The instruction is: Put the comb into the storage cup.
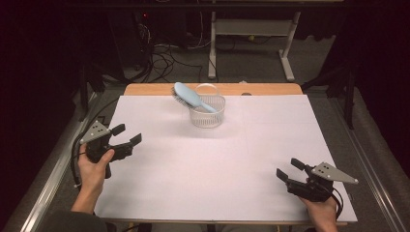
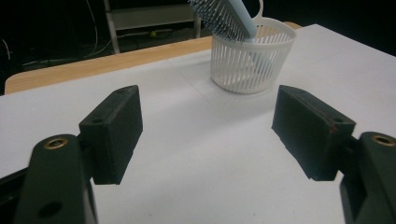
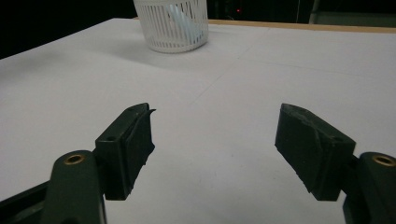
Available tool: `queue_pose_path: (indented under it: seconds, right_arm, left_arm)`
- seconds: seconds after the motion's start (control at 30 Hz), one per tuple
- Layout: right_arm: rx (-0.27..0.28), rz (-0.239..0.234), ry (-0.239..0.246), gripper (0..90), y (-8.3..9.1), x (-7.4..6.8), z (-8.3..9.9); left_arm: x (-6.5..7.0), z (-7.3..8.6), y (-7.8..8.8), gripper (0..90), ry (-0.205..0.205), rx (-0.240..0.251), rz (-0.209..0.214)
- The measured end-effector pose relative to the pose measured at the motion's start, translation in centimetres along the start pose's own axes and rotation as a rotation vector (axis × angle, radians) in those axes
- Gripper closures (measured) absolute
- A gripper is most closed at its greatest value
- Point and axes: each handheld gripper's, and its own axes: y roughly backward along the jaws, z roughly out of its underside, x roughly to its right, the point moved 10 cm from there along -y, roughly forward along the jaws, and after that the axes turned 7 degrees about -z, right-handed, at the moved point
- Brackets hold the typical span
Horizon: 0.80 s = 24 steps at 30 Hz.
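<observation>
A light blue hairbrush (image 1: 187,96) leans in a white slatted basket (image 1: 208,112) at the far middle of the table, its bristled head (image 2: 219,17) sticking out over the rim. The basket (image 2: 250,58) stands ahead and to the right of my left gripper (image 2: 208,133), whose jaws are open with nothing between them. That left gripper (image 1: 126,135) hovers near the table's left edge. My right gripper (image 1: 289,169) sits near the front right, open and empty, with the basket (image 3: 172,24) far ahead of it (image 3: 215,147).
A white sheet (image 1: 217,159) covers the table, with a wooden strip (image 1: 270,89) bare along the far edge. Beyond the table stand a white frame's legs (image 1: 287,53) and cables (image 1: 164,58) on a dark floor.
</observation>
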Motion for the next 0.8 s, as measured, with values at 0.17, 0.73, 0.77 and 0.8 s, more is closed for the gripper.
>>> queue_pose_path:
  seconds: [0.17, 0.73, 0.77, 0.8]
  right_arm:
    - [0.0, -0.001, 0.0, 28.1, 0.0, 0.0, 0.0]
    - [0.016, -0.004, -0.008, 27.8, 0.3, 0.0, -0.1]
    - [0.016, -0.005, -0.009, 27.7, 0.2, 0.0, -0.1]
    - [0.015, -0.005, -0.008, 27.6, 0.2, 0.0, -0.1]
  left_arm:
    - [0.1, 0.3, 0.3, 25.4, 0.002, 0.001, 0.002]
    - [-0.2, 2.0, 1.3, 25.1, 0.031, -0.014, -0.008]
    - [-0.2, 2.1, 1.4, 24.4, 0.039, -0.013, -0.007]
    - [-0.2, 2.1, 1.5, 23.2, 0.044, -0.012, -0.001]
